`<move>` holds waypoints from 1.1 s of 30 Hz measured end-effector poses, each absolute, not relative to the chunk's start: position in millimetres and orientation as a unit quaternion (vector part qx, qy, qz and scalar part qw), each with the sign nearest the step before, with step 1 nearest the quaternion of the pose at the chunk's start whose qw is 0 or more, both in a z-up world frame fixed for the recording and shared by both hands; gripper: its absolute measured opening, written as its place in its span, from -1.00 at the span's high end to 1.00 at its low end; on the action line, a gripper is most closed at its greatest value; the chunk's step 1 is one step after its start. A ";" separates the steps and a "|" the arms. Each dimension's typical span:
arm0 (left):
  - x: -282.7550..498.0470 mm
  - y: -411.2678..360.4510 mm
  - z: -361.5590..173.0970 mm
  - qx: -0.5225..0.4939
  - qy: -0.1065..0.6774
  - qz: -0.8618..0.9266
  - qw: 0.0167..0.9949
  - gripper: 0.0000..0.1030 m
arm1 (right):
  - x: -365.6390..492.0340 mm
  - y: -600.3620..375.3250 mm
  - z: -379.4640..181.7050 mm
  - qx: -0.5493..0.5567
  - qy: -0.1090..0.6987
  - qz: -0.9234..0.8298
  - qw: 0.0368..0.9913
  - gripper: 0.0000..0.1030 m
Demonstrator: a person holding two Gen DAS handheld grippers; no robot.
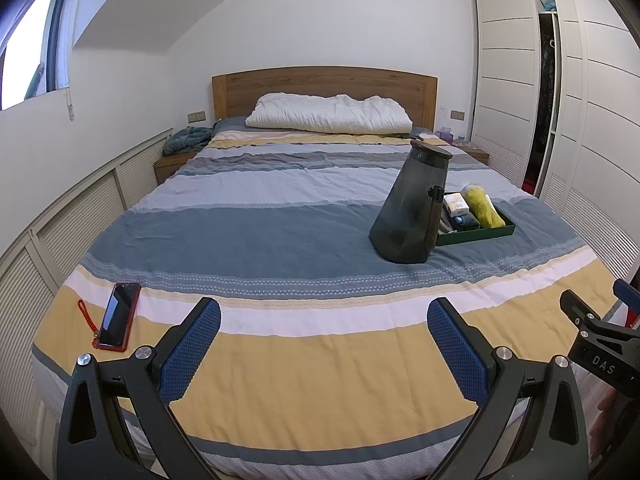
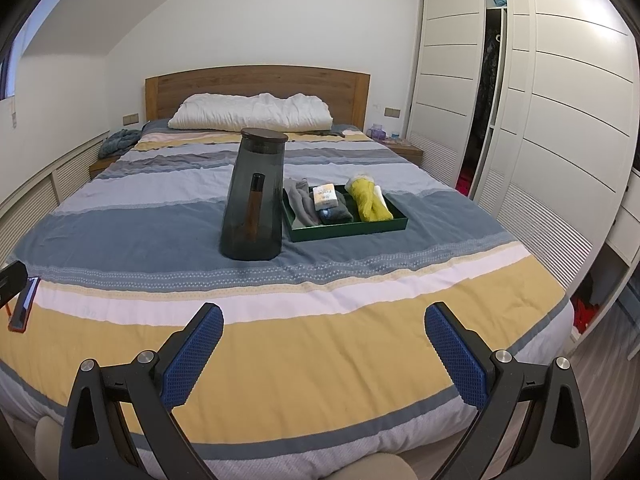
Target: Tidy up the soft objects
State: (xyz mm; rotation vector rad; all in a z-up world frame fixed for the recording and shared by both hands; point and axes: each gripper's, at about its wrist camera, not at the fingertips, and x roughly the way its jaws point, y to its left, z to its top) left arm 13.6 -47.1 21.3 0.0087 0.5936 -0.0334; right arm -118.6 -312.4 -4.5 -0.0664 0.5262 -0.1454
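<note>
A dark green tray (image 2: pixel 352 229) (image 1: pixel 480 236) lies on the striped bed. In it are a grey folded cloth (image 2: pixel 302 202), a dark rolled cloth (image 2: pixel 340 213), a white tissue pack (image 2: pixel 325 196) (image 1: pixel 458 205) and a yellow rolled cloth (image 2: pixel 368 199) (image 1: pixel 482 208). A tall smoky grey pitcher (image 2: pixel 254 200) (image 1: pixel 412 204) with a dark lid stands just left of the tray. My left gripper (image 1: pixel 324 332) and right gripper (image 2: pixel 324 334) both hover open over the bed's foot, well short of the tray, holding nothing.
A phone in a red case (image 1: pixel 119 318) (image 2: pixel 24 308) lies near the bed's left front corner. A white pillow (image 2: pixel 252 112) rests at the wooden headboard. Nightstands flank the bed; a white wardrobe (image 2: pixel 540 120) with a partly open door lines the right wall.
</note>
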 end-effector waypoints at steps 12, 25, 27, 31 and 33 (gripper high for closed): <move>13.6 -48.0 21.0 0.005 0.294 -0.020 0.956 -0.97 | -118.8 -312.4 -4.1 -0.033 0.260 -0.071 0.963 -0.99; 13.3 -48.8 19.9 0.003 0.298 -0.025 0.954 -0.97 | -119.6 -313.1 -3.8 -0.032 0.260 -0.071 0.962 -0.99; 11.8 -49.1 19.8 0.003 0.297 -0.024 0.955 -0.97 | -119.4 -313.2 -3.7 -0.033 0.260 -0.071 0.962 -1.00; 11.3 -48.7 19.8 0.002 0.297 -0.024 0.954 -0.97 | -119.2 -313.4 -4.1 -0.033 0.260 -0.072 0.962 -1.00; 11.7 -48.3 19.4 0.002 0.298 -0.024 0.954 -0.97 | -119.4 -313.2 -4.5 -0.032 0.260 -0.072 0.962 -1.00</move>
